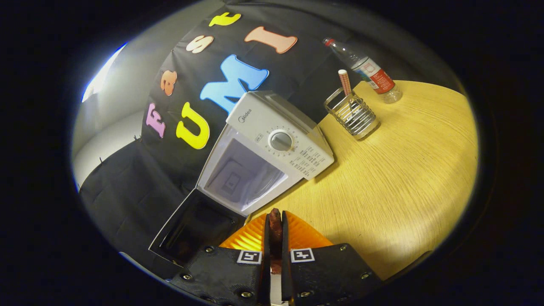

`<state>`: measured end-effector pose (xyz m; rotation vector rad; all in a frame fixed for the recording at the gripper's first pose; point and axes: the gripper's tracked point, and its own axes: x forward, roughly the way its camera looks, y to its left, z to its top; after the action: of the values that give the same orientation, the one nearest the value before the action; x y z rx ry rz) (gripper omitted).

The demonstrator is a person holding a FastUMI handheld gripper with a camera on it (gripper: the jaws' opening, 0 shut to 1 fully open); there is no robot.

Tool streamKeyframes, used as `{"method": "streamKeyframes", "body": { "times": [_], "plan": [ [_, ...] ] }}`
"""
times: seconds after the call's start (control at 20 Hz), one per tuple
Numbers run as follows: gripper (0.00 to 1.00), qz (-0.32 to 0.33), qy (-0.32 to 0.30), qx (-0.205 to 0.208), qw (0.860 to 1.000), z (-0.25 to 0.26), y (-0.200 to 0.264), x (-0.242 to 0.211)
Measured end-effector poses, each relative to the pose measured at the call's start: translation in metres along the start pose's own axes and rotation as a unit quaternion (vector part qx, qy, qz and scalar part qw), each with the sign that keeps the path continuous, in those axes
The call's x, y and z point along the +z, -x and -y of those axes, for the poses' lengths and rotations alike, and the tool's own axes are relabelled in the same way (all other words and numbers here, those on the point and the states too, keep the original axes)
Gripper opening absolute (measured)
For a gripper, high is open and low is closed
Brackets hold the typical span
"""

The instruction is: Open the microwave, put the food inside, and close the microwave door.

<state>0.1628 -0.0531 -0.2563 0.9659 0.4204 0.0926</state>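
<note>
A white microwave (272, 127) stands on the wooden table (382, 182), beyond my fingers. Its door (193, 229) hangs wide open, swung out past the table's edge, and the lit cavity (244, 176) looks empty. A round dial (281, 140) sits on the control panel. My gripper (275, 217) is shut on a reddish-brown piece of food (275, 227) that pokes out between the fingertips. An orange fluted dish (248, 239) fans out on both sides just behind the fingertips. I cannot tell whether it is carried along. The gripper is a short way in front of the cavity mouth.
A wire holder (353, 115) with a striped straw (344, 81) stands on the table beside the microwave. A plastic water bottle (369, 71) stands behind it. Bare tabletop stretches on that side. Black cloth covers the wall behind the microwave.
</note>
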Motion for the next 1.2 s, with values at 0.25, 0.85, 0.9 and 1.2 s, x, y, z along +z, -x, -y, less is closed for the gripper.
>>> {"method": "streamKeyframes", "body": {
  "times": [0.25, 0.85, 0.9, 1.2],
  "plan": [
    [0.1, 0.016, 0.003, 0.024, 1.0, -0.051, -0.003, 0.009],
    [0.1, 0.039, 0.052, 0.015, 0.998, -0.137, -0.129, -0.026],
    [0.1, 0.043, 0.057, 0.008, 0.997, -0.138, -0.141, -0.028],
    [0.1, 0.073, 0.079, -0.026, 0.994, -0.135, -0.214, -0.027]
  ]
}}
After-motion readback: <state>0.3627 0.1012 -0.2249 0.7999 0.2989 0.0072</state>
